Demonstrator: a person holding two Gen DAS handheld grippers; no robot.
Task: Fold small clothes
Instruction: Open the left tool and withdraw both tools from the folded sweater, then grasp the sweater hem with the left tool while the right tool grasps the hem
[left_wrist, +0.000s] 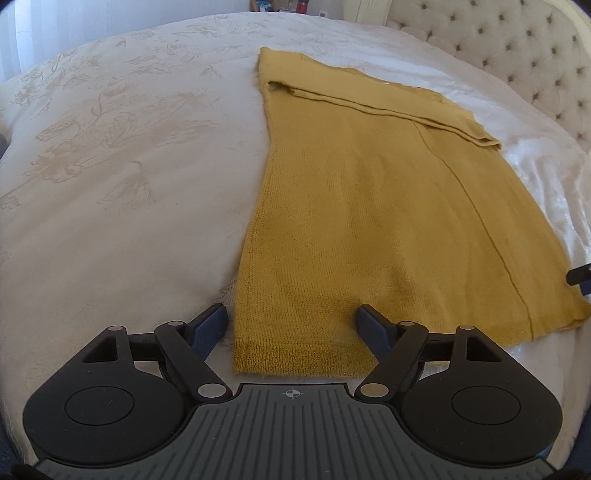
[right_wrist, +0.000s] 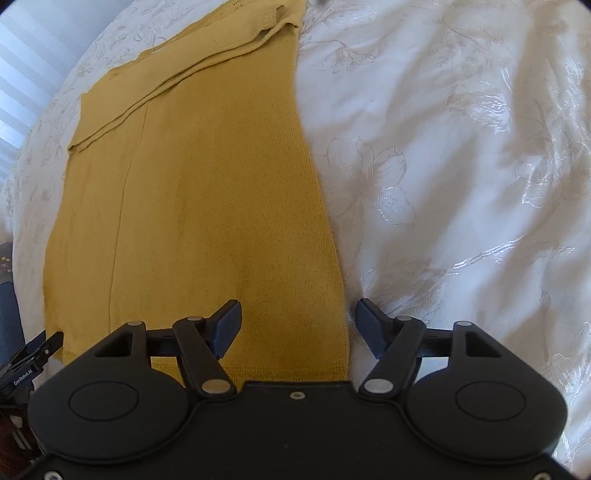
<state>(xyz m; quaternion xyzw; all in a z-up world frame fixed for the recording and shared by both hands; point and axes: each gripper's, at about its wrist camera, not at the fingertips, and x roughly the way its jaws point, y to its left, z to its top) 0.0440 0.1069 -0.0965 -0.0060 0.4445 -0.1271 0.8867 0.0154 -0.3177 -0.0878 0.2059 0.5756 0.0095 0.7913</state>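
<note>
A mustard-yellow knitted garment (left_wrist: 369, 206) lies flat on a cream bedspread (left_wrist: 122, 155) woven with a pale floral pattern, its long sides folded in so that it forms a narrow panel running away from both cameras. Across its far end a sleeve (left_wrist: 388, 110) is folded over the body, and a lengthwise fold edge runs down the panel toward the near hem. In the left wrist view the left gripper (left_wrist: 291, 325) hangs just above the near hem at the garment's left corner, jaws spread wide with nothing between them: one dark blue fingertip (left_wrist: 212, 323) sits over bare bedspread just outside the knit edge, the other over the cloth. The right wrist view shows the same garment (right_wrist: 207, 206) from the opposite corner; the right gripper (right_wrist: 297, 321) is likewise wide open and holds nothing, one fingertip (right_wrist: 227, 321) above the knit and the other above the white, glossy part of the bedspread (right_wrist: 461, 147) just past the garment's right edge. Whether any fingertip actually touches the fabric cannot be told. A cream tufted headboard (left_wrist: 517, 48) stands behind the bed at the upper right of the left view, and a small part of each gripper shows at the edge of the other's picture.
</note>
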